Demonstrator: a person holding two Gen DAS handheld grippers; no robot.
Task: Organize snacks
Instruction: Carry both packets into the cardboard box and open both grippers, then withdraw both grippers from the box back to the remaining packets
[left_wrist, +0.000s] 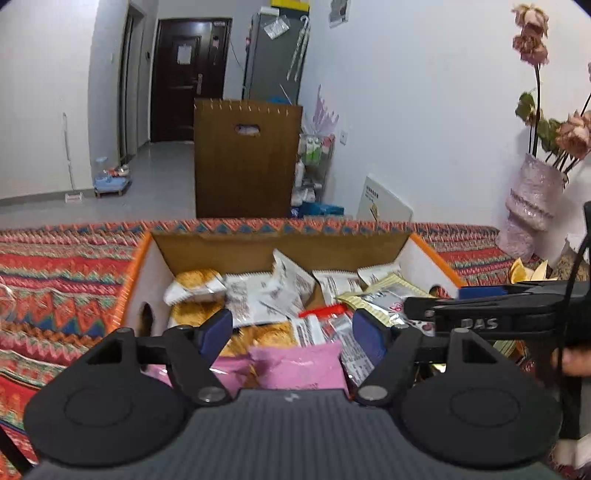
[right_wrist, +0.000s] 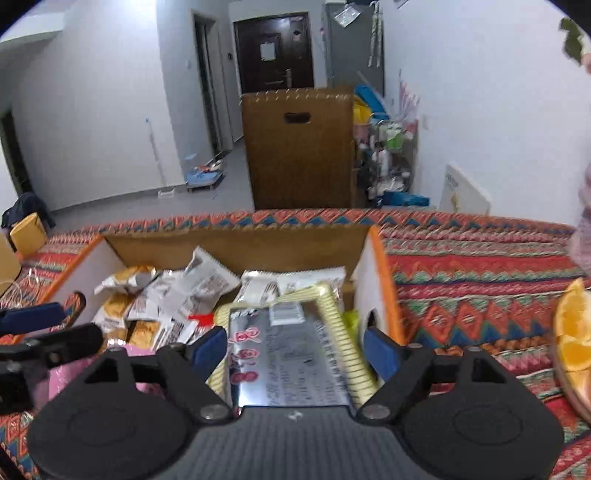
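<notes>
An open cardboard box with orange edges (left_wrist: 280, 251) (right_wrist: 236, 243) sits on the patterned cloth and holds several snack packets, white, golden and silver. My left gripper (left_wrist: 293, 332) hangs open over the box's near left part. A pink packet (left_wrist: 299, 365) lies below and between its blue pads without touching them. My right gripper (right_wrist: 295, 350) stands open over the box's right side, and a silver packet with yellow striped edges (right_wrist: 291, 354) lies flat between its fingers, not pinched. Each gripper shows in the other's view: the right gripper (left_wrist: 434, 300) and the left gripper (right_wrist: 79, 323).
The table's patterned cloth (left_wrist: 55, 277) spreads to both sides of the box. A plate of orange slices (right_wrist: 572, 332) lies at the right, and a pink vase with dried flowers (left_wrist: 532, 199) stands at the far right. A tall brown carton (left_wrist: 243, 162) stands on the floor beyond.
</notes>
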